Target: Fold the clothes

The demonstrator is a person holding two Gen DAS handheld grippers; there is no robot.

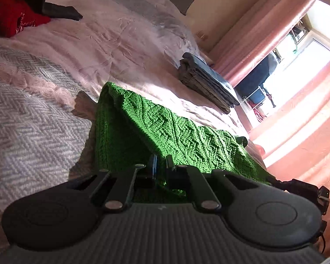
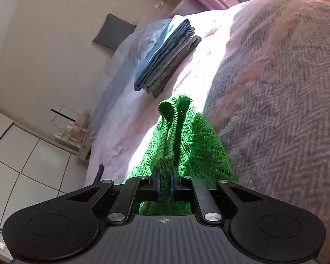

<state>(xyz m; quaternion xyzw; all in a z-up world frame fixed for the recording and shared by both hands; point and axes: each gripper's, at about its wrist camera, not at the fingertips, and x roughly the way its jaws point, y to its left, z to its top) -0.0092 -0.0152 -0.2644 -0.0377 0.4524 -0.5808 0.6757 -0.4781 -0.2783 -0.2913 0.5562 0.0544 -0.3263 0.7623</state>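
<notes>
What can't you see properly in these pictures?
- Left wrist view: the red garment is cut off by the picture's edge.
- Both views: the green sweater runs behind the left gripper and right gripper, hiding its near end.

The left gripper (image 1: 161, 165) pinches the green sweater (image 1: 165, 132) on the bed (image 1: 112, 35). Folded jeans (image 1: 209, 83) sit at two o'clock. Red clothes (image 1: 8, 17) lie at ten o'clock.

Grey herringbone blanket (image 2: 275, 110), pink curtains (image 1: 264, 28), grey cushion (image 2: 112, 33), white tiled floor (image 2: 22, 165)
</notes>
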